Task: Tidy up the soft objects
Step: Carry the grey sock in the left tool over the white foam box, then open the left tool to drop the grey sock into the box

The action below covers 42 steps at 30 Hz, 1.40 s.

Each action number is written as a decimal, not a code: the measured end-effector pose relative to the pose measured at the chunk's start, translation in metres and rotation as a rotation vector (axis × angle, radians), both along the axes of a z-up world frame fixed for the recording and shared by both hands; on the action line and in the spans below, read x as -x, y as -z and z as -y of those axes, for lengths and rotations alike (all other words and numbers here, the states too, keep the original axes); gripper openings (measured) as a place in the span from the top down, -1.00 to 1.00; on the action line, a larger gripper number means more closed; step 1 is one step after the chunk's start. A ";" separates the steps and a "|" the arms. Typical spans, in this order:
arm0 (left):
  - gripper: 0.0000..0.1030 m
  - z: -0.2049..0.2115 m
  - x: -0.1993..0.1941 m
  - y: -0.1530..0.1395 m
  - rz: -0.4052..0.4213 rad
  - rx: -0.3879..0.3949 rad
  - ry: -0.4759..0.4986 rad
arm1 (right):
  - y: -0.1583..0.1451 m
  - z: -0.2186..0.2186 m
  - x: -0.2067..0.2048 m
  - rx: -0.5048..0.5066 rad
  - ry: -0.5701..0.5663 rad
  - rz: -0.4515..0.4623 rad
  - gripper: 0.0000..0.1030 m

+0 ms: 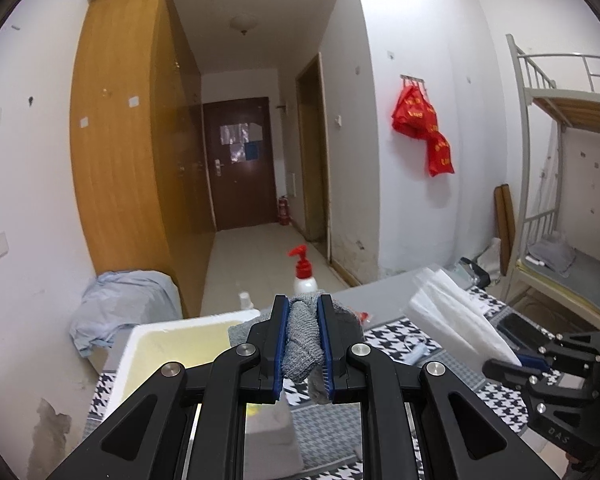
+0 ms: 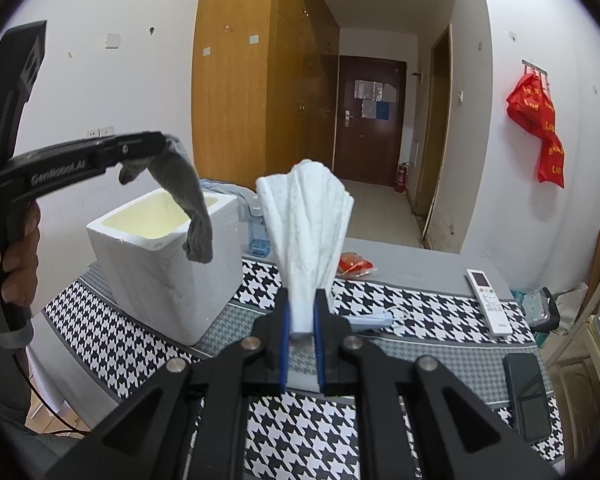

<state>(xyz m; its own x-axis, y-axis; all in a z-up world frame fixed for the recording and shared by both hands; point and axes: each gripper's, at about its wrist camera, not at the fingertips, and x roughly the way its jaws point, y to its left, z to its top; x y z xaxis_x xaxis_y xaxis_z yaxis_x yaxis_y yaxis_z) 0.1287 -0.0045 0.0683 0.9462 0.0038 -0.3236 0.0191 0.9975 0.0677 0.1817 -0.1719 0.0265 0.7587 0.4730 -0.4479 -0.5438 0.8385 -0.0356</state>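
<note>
Cloth fills both tongs. The left tongs (image 1: 303, 344) are clamped on a grey knit sock (image 1: 302, 346), bunched between the blue pads; in the right view its free end droops limp just over the near rim of the foam box (image 2: 156, 276), apparently not touching it. The right tongs (image 2: 302, 324) pinch the narrow bottom of a white folded cloth (image 2: 306, 220), which fans out wide above the grip and stands up on its own, well clear of the counter (image 2: 412, 300).

Both pieces look very light and soft. The sock has no stiffness at all: it hangs wherever gravity takes it, so I judge it will drop straight into the box once released above the opening, provided the dangling end clears the rim. A hold near the middle, as now, leaves both ends loose, which may snag on the foam wall. The white cloth seems thicker and pleated, stiff enough to hold its fan shape, but the folds would likely splay apart if the pinch loosens; gripping across all layers at the gathered end, as it is held, seems the safest place.

A remote (image 2: 488, 300) and a phone (image 2: 526, 396) lie on the counter to the right, apart from both cloths.
</note>
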 end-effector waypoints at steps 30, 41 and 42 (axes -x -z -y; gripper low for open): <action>0.70 -0.068 0.004 -0.011 0.015 0.005 -0.189 | -0.010 -0.044 -0.002 -0.004 -0.110 0.024 0.74; 0.70 -0.087 -0.014 0.005 -0.062 0.020 -0.212 | -0.006 -0.054 -0.007 0.009 -0.119 0.011 0.74; 0.70 -0.089 -0.018 0.007 -0.076 0.021 -0.212 | -0.006 -0.054 -0.007 0.010 -0.118 0.010 0.74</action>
<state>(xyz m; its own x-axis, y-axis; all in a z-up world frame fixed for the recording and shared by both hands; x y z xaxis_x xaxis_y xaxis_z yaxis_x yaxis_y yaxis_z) 0.1464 0.0843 0.0612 0.8976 0.1929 -0.3964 -0.1873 0.9809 0.0532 0.1890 -0.1175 0.0326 0.7028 0.5546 -0.4456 -0.6381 0.7683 -0.0501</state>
